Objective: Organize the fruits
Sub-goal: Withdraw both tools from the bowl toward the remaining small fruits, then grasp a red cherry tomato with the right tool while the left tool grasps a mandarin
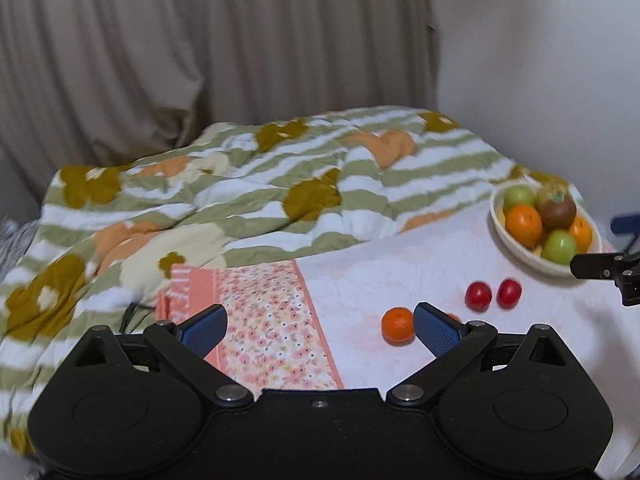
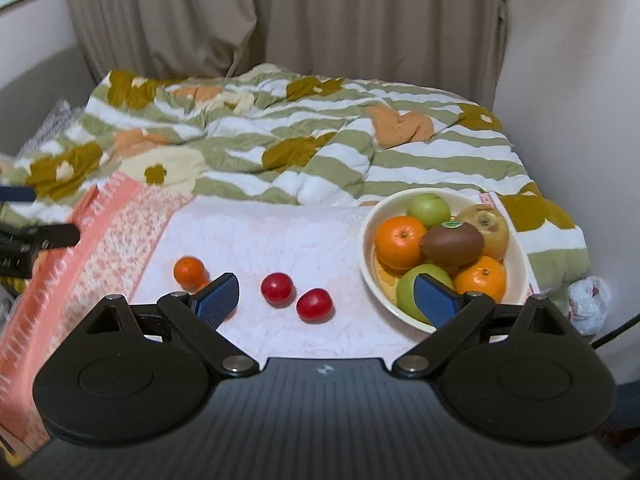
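A cream bowl [image 2: 368, 264] sits on a white cloth [image 2: 280, 232] at the right, holding oranges, green apples, a kiwi [image 2: 452, 242] and a brownish fruit. It also shows in the left wrist view [image 1: 516, 246]. Loose on the cloth lie a small orange [image 2: 190, 270] [image 1: 397, 325] and two red fruits [image 2: 277, 289] [image 2: 315, 305], also in the left wrist view [image 1: 478, 295] [image 1: 509, 292]. My left gripper [image 1: 320, 326] is open and empty above the cloth, the small orange by its right finger. My right gripper [image 2: 326, 300] is open and empty, above the red fruits.
The cloth has a pink floral border [image 1: 272, 320] and lies on a bed with a green-striped flowered quilt [image 2: 280, 140]. Curtains [image 2: 280, 12] hang behind, a wall [image 2: 580, 80] stands at the right. A crumpled white bag [image 2: 588, 308] lies right of the bowl.
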Demonstrator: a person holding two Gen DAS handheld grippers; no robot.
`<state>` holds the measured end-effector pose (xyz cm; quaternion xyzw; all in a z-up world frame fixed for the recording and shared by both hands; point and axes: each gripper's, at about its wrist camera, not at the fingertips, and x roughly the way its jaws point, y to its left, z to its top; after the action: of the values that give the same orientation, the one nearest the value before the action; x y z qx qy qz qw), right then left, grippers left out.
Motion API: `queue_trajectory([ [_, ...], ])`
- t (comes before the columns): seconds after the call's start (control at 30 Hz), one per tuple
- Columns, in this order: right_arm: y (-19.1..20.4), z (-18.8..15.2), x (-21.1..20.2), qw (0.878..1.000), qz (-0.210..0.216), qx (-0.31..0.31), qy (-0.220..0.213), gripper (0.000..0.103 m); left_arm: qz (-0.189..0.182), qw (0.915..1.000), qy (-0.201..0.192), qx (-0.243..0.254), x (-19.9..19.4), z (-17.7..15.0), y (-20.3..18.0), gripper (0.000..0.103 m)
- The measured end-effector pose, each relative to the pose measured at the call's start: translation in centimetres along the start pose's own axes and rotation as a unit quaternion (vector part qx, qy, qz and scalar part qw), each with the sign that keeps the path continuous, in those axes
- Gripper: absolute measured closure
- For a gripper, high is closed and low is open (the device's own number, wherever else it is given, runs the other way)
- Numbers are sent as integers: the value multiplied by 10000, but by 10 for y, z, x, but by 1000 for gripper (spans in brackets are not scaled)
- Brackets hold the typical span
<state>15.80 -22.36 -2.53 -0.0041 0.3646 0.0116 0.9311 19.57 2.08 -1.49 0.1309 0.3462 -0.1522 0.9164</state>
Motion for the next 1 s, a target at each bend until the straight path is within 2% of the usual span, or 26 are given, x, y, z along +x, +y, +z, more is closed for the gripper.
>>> queue_trajectory([
  [0.1, 10, -3, 14, 9995, 89, -287, 89, 0, -200, 9992, 85, 334, 20, 1, 3, 2],
  [0.3, 20, -7, 44, 9915, 580, -1151, 176, 0, -658, 9932, 238, 931, 53, 3, -3, 5],
  [0.37, 21, -7, 56, 9878, 653, -1384, 298, 0, -771, 9893, 308, 1202, 62, 3, -10, 10],
  [0.43, 20, -7, 66, 9839, 734, -1574, 417, 0, -843, 9856, 396, 1410, 72, 3, -15, 10],
  [0.57, 20, -5, 83, 9765, 1002, -1810, 614, 0, -1014, 9786, 615, 1681, 91, 0, -25, 20],
  [0.73, 26, -7, 101, 9625, 1294, -2215, 878, 14, -1126, 9733, 823, 1821, 112, -2, -35, 29],
  [0.9, 29, -8, 113, 9557, 1443, -2374, 973, 22, -1206, 9708, 898, 1867, 125, 0, -40, 32],
  [1.0, 30, -7, 119, 9542, 1480, -2393, 1017, 23, -1311, 9705, 968, 1779, 132, 2, -41, 33],
])
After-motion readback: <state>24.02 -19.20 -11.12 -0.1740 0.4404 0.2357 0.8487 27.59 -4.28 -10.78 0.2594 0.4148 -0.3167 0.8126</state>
